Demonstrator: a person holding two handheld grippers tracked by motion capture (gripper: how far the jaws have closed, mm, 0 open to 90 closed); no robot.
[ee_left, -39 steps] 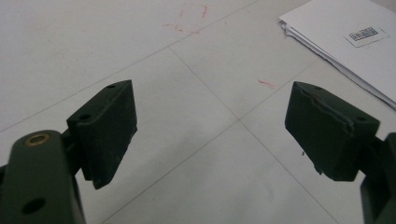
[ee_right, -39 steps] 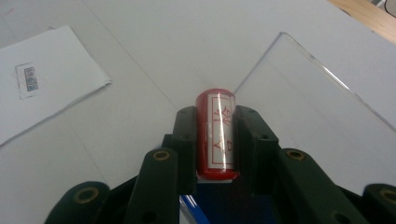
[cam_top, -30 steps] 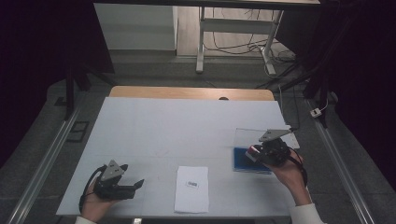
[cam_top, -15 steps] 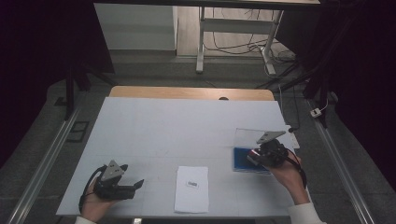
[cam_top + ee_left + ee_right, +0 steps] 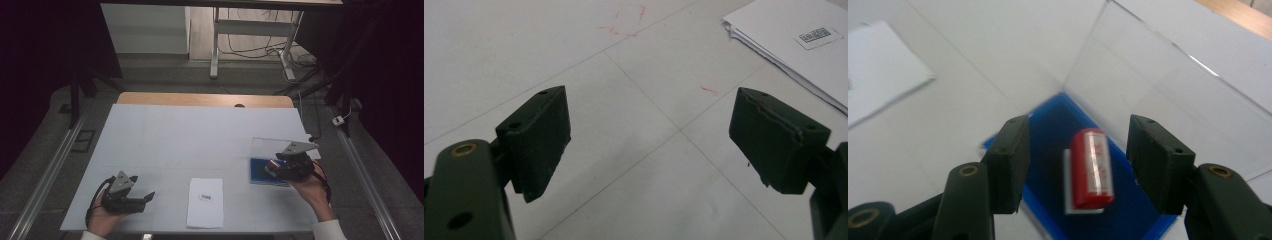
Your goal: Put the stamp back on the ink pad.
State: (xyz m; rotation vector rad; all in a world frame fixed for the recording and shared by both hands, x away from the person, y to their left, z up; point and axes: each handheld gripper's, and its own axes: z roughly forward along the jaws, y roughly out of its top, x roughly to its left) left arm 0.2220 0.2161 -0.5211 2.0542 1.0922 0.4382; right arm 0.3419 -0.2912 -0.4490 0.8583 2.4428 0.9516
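Right gripper (image 5: 1075, 165) tilted over red cylinder (image 5: 1093, 167), jaws wide — left gripper (image 5: 649, 150) low, jaws wide.

Dim, dark-edged high view; gripper views evenly lit, near jaws slightly soft

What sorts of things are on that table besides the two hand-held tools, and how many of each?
Clear box with a blue floor: 1
Red cylinder lying in the box: 1
Stack of white paper: 1
Total: 3
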